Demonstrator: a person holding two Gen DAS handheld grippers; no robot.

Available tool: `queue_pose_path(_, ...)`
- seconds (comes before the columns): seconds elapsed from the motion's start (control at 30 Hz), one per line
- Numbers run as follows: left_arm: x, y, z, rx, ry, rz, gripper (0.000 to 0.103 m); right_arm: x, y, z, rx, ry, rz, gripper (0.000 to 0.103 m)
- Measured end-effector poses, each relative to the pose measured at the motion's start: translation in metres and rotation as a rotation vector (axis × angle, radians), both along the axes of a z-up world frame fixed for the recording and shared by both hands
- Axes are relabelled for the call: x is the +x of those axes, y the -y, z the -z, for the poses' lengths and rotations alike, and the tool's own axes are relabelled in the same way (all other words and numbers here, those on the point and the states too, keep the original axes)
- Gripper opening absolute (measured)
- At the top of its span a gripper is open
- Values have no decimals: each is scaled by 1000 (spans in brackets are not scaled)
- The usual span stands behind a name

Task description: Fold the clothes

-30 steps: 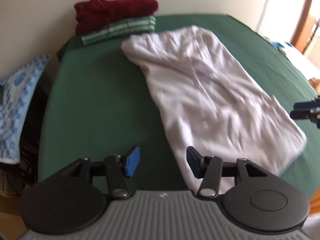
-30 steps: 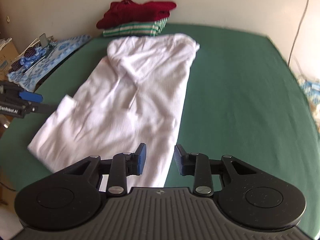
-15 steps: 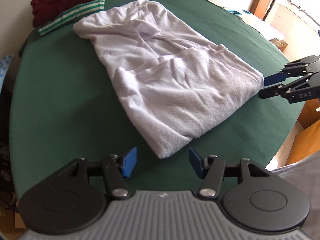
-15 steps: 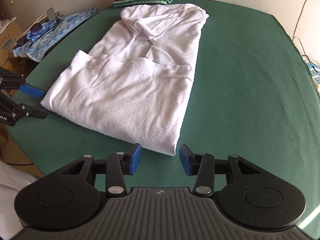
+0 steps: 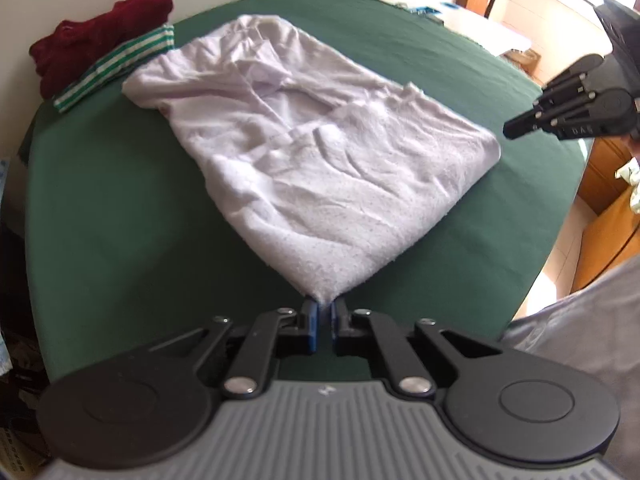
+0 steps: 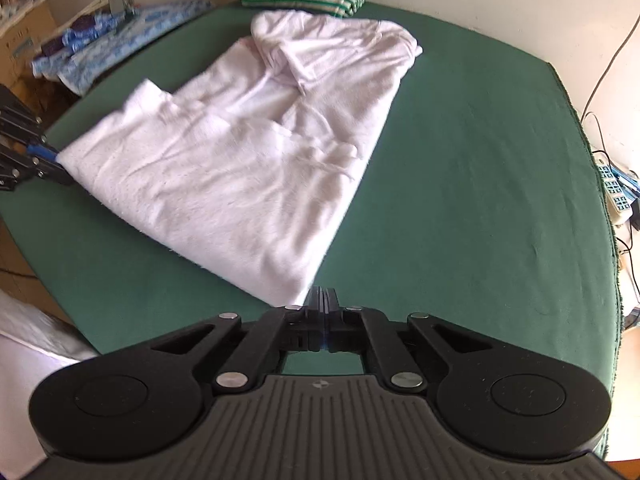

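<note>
A white hooded garment (image 5: 320,160) lies partly folded on the green table (image 5: 120,220); it also shows in the right wrist view (image 6: 248,152). My left gripper (image 5: 324,312) is shut on its near left corner. My right gripper (image 6: 323,300) is shut at its near right corner; the cloth edge touches the fingertips, but I cannot see cloth between the pads. Each gripper shows in the other's view, the right one (image 5: 516,126) at the right edge, the left one (image 6: 50,160) at the left edge.
A folded dark red garment (image 5: 100,36) sits on a green-striped one (image 5: 116,68) at the table's far end. Blue patterned cloth (image 6: 116,40) lies off the left side. A power strip (image 6: 616,192) and cables lie right of the table.
Both grippers have moved in to the garment's near corners and gone from open to shut. The hem corners have lifted slightly.
</note>
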State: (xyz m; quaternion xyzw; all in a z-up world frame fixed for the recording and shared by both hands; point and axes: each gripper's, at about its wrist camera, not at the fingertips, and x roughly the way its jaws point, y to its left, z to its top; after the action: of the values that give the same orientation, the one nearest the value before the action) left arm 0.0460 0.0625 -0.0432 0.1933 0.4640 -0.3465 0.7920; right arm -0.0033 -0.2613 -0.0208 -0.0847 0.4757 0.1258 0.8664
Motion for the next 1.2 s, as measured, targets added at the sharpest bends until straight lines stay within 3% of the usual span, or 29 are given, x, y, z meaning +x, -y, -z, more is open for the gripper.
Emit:
queue_pose_path(0.13,0,10,16,56,8,12,5,5,-1,-2,34,21,40,5)
queue_pose_path(0.17,0,8,13,53,13,9,14,5,-1,-7,56,33,48,6)
queue_pose_path(0.23,-1,-5,4,24,26,-4,28,6,-3,-15,102,58,64,23)
queue_pose_path(0.27,0,-12,-2,10,34,-15,35,8,-5,-15,116,63,68,25)
queue_pose_path(0.33,4,-26,-13,-18,55,-44,38,14,-9,-10,139,66,74,26)
queue_pose_path(0.4,14,-33,-20,-49,68,-89,38,19,-13,-3,157,60,81,25)
queue_pose_path(0.47,30,-29,-16,-58,57,-126,31,21,-13,5,110,41,99,22)
queue_pose_path(0.53,46,-19,-1,-34,57,-160,31,23,-11,10,77,21,115,18)
queue_pose_path(0.6,64,-9,13,-19,41,-195,22,23,-4,12,59,0,127,18)
queue_pose_path(0.63,71,-7,17,-36,27,-208,14,25,-2,6,78,21,133,18)
queue_pose_path(0.77,85,8,20,-60,46,-210,8,45,-6,-10,162,100,131,19)
queue_pose_path(0.93,90,20,19,-42,81,-167,7,83,-32,7,133,94,74,18)
queue_pose_path(1.0,89,18,19,-31,85,-165,9,90,-33,18,76,85,70,10)
queue_pose_path(1.1,86,14,20,-15,92,-178,11,93,-19,16,43,97,138,10)
queue_pose_path(1.2,86,9,10,-40,101,-208,11,92,-15,7,136,90,149,18)
